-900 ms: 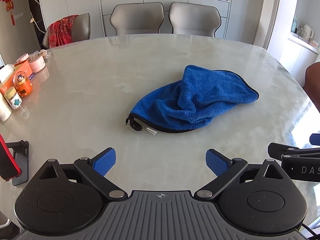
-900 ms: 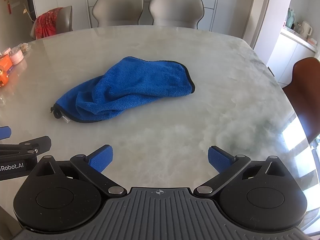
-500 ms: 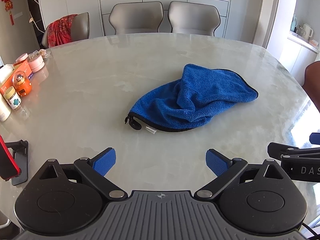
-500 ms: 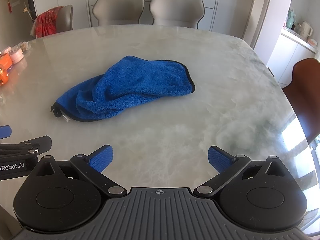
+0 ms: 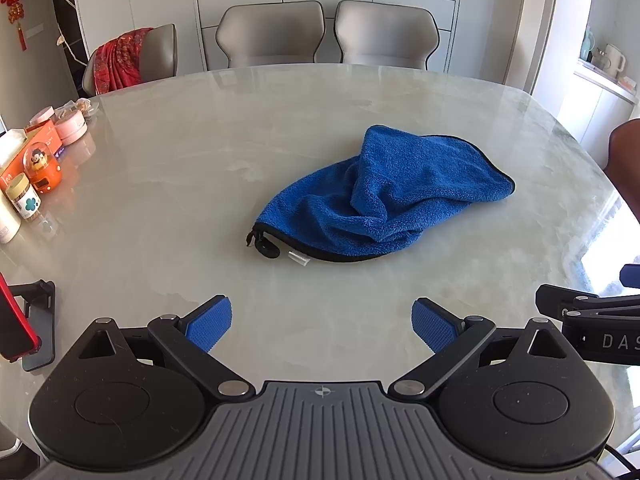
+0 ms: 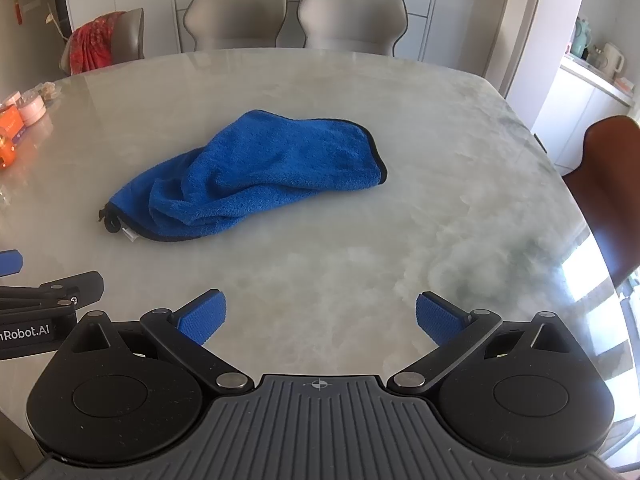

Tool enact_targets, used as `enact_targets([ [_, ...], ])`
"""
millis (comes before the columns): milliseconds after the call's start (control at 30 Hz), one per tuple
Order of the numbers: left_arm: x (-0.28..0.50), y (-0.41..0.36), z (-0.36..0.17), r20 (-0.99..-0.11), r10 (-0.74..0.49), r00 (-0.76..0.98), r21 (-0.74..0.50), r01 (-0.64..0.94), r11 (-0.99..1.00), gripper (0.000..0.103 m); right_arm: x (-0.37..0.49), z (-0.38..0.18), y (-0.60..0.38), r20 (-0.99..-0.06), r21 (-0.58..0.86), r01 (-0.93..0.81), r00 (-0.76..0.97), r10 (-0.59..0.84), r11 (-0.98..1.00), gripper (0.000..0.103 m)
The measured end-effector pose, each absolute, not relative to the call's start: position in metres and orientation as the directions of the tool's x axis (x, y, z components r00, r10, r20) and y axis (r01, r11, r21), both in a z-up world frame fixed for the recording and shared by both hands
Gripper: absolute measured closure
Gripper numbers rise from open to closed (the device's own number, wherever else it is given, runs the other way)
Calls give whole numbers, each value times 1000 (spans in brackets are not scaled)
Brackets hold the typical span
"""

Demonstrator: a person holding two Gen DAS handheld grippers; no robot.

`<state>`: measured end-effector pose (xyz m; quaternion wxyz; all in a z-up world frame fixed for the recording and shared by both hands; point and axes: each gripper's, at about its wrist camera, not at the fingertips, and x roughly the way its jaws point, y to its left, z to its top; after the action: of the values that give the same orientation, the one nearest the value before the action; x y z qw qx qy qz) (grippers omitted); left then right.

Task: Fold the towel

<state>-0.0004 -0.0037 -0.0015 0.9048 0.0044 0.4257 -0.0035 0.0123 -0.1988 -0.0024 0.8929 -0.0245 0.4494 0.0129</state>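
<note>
A blue towel [image 5: 384, 196] with black trim lies crumpled in a loose heap on the marble table [image 5: 160, 200]. It also shows in the right wrist view [image 6: 256, 176]. Its near-left corner has a black loop and a white tag [image 5: 298, 258]. My left gripper [image 5: 322, 322] is open and empty, hovering near the table's front edge, short of the towel. My right gripper [image 6: 320, 318] is open and empty, beside the left one, with the towel ahead and to its left.
Jars, boxes and an orange toy [image 5: 42, 168] stand at the table's left edge. A phone stand [image 5: 28, 328] sits at the near left. Grey chairs [image 5: 272, 34] line the far side; a brown chair [image 6: 612, 184] stands at the right.
Both grippers have eased very slightly toward the towel; the towel has not moved and both grippers stay open.
</note>
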Motion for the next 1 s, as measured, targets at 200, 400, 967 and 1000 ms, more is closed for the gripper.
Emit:
enact_targets([
  [200, 1, -4, -2, -774, -1, 634, 6, 9, 1000, 4, 13, -4, -198, -805, -33, -46, 594, 1, 998, 1],
  [400, 3, -4, -2, -778, 2, 629, 7, 7, 1000, 4, 14, -5, -199, -809, -30, -50, 588, 5, 998, 1],
  [967, 24, 15, -8, -767, -60, 639, -50, 34, 998, 4, 27, -10, -212, -792, 148, -73, 588, 162, 986, 1],
  [1000, 27, 17, -8, -767, -72, 637, -59, 42, 997, 4, 30, -13, -214, -796, 175, -74, 576, 186, 982, 1],
])
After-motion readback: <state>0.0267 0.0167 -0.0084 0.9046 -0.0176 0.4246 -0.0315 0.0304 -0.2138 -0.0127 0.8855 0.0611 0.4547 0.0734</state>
